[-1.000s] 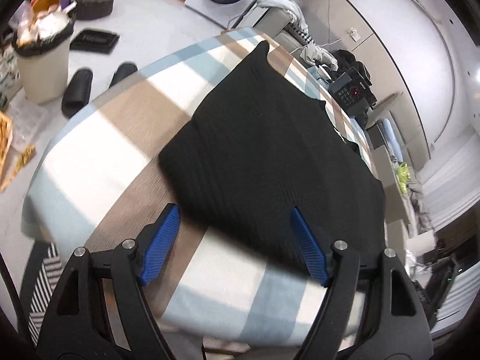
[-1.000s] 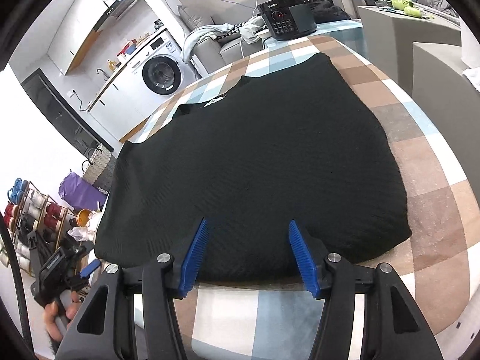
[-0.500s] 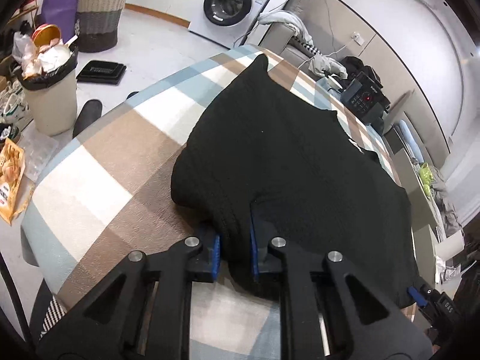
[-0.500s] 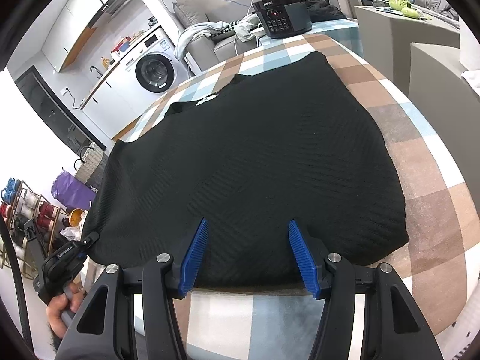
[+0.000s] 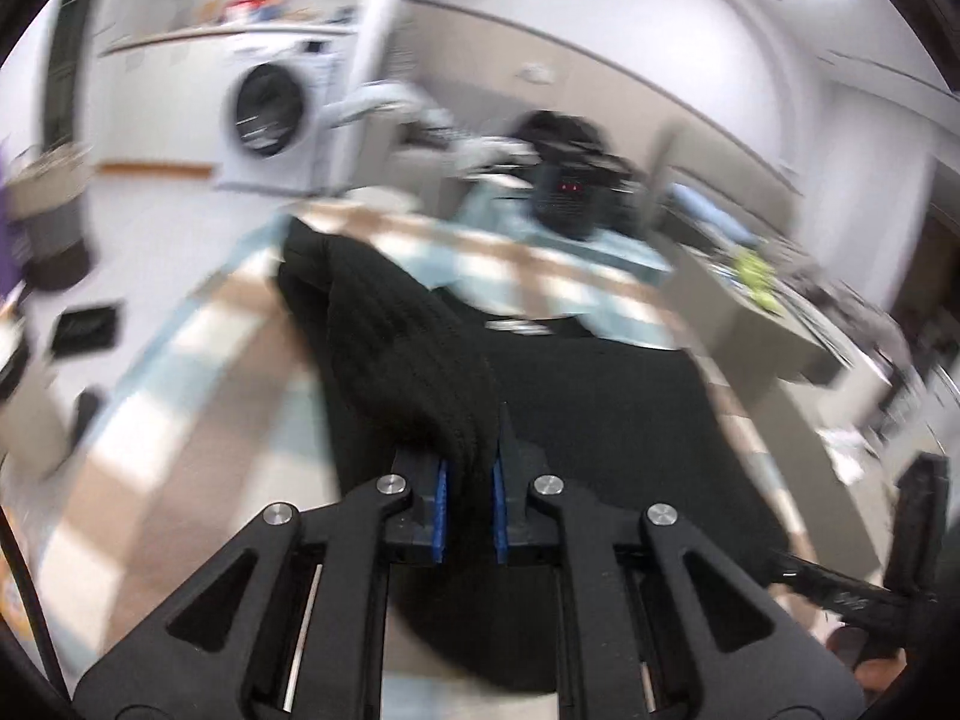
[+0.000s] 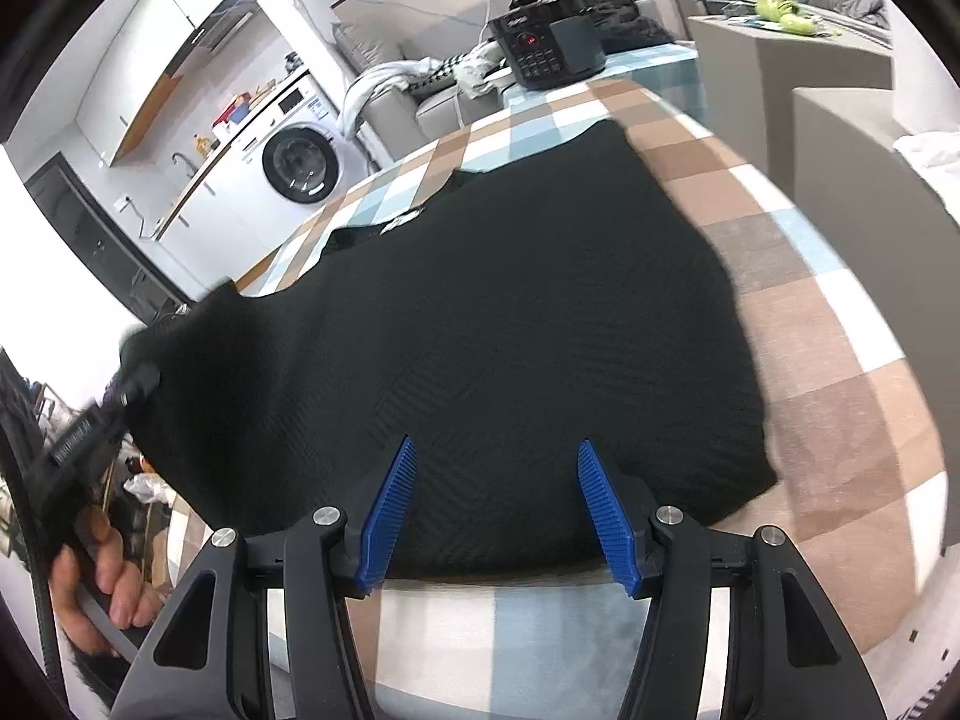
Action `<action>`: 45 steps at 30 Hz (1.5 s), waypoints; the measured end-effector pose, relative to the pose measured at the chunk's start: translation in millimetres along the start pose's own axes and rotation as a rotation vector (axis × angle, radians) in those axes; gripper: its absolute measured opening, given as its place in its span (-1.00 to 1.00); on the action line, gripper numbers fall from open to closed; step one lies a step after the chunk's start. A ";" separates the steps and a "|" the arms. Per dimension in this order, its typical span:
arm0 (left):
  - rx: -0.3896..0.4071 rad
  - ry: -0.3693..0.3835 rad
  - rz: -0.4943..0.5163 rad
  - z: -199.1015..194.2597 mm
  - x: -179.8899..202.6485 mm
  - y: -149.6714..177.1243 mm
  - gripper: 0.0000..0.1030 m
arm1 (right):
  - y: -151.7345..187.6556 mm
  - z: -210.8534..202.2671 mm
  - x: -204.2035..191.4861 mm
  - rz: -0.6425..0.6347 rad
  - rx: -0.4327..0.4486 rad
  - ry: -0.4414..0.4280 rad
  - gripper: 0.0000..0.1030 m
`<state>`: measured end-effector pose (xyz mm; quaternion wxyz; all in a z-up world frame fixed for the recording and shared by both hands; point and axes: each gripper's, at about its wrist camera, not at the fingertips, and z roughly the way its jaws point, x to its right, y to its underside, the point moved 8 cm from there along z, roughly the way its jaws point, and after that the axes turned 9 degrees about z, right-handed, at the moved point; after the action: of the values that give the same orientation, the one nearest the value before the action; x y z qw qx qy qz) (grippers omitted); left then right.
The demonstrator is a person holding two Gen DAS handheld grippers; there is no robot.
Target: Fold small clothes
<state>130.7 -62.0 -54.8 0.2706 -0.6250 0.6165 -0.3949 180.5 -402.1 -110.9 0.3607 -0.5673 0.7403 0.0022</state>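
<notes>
A black knit top (image 6: 510, 324) lies spread on a checked tablecloth (image 6: 828, 360). My left gripper (image 5: 468, 498) is shut on the top's left edge (image 5: 408, 360) and holds that edge lifted off the table; the view is blurred. In the right wrist view the lifted edge (image 6: 174, 348) rises at the left. My right gripper (image 6: 498, 510) is open and empty, its blue pads over the top's near hem.
A black appliance (image 6: 546, 48) with buttons stands at the table's far end. A washing machine (image 6: 300, 162) is beyond the table at the left. Grey boxes (image 6: 840, 138) stand close to the table's right side. A sofa with clothes (image 6: 414, 90) is behind.
My left gripper, shut on the top's left edge, has lifted it and swung fast over the garment. The right gripper has stayed open at the near hem.
</notes>
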 end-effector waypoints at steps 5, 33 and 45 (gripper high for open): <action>-0.063 0.226 0.133 35.9 104.1 4.5 -0.84 | -10.1 -18.7 20.8 0.047 0.050 0.041 0.14; -0.240 0.225 -0.038 44.9 12.6 67.6 0.05 | -8.0 42.6 -1.5 0.094 -0.103 -0.085 -0.59; -0.246 0.221 -0.027 47.1 22.1 67.8 0.05 | 6.5 5.1 38.9 0.173 -0.069 -0.001 -0.67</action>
<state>130.3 -97.1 -132.7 0.1172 -0.6144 0.6779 -0.3863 174.0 -430.3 -138.2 0.3399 -0.5134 0.7858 0.0590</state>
